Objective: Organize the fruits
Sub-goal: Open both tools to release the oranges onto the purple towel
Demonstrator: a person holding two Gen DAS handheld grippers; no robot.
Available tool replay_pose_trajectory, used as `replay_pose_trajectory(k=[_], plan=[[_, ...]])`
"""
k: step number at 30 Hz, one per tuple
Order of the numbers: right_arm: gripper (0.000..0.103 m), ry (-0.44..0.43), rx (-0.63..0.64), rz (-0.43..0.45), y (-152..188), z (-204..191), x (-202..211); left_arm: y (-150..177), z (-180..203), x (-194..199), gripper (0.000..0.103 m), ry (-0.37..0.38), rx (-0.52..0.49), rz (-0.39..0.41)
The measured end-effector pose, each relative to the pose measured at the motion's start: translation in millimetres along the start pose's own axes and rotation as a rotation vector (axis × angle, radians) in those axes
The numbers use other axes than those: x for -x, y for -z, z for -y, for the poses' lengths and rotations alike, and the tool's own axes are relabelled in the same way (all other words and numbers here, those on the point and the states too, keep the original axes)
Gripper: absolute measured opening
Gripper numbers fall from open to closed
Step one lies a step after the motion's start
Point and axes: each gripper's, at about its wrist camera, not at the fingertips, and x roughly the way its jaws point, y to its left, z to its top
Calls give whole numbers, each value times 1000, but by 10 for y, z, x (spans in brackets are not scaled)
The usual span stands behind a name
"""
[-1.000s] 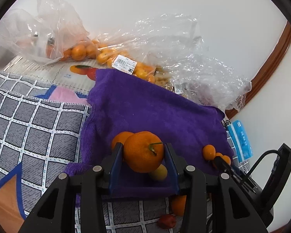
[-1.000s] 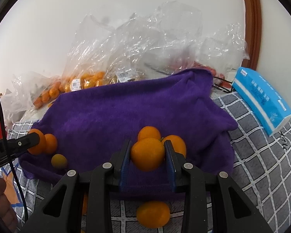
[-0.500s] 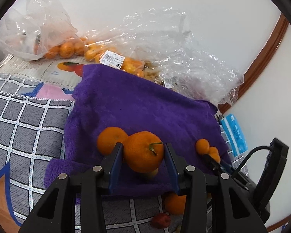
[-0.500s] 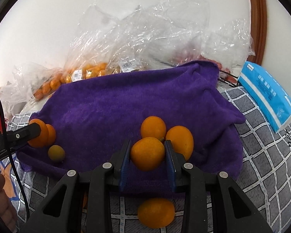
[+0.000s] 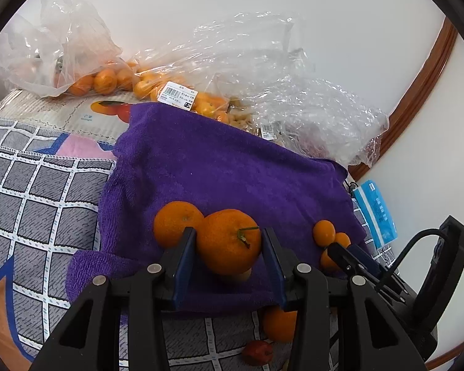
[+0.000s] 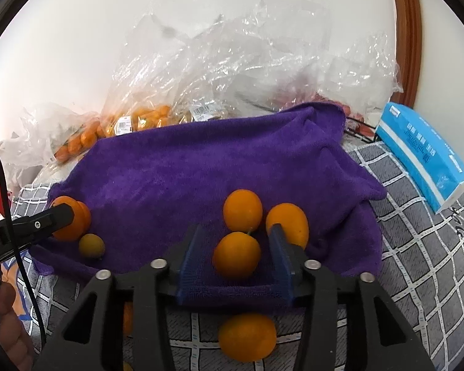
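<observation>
A purple towel (image 5: 232, 170) lies on the checked cloth; it also shows in the right wrist view (image 6: 207, 167). My left gripper (image 5: 229, 247) is shut on a stemmed orange (image 5: 229, 241), next to another orange (image 5: 176, 222) on the towel's near left. My right gripper (image 6: 236, 256) is open; a small orange (image 6: 236, 255) sits on the towel between its jaws, clear of both. Two more small oranges (image 6: 242, 210) (image 6: 289, 224) lie just behind it. A small yellowish fruit (image 6: 91, 245) lies by the left gripper's tip.
Clear plastic bags of oranges (image 5: 108, 77) and crumpled bags (image 6: 247, 61) line the wall behind the towel. A blue tissue pack (image 6: 423, 157) lies at the right. An orange (image 6: 247, 337) and a small red fruit (image 5: 258, 352) lie on the checked cloth in front.
My right gripper has opened and let go of its small orange, which now rests on the towel. My left gripper still holds its orange, lower and closer to the towel.
</observation>
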Motion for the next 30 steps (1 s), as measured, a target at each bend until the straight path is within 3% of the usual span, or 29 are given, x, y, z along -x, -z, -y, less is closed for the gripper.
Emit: replay_pose_trajectory(k=[11,18,30], plan=[[54,-8,-18,23,2,32,37,0,27,106,66,45,7,64],[55,21,-9,49,6,11,97,-3,72,157,68,35,-1,78],[54,110,39,68,67,9,377,34,174,341,66,-22,-42,173]])
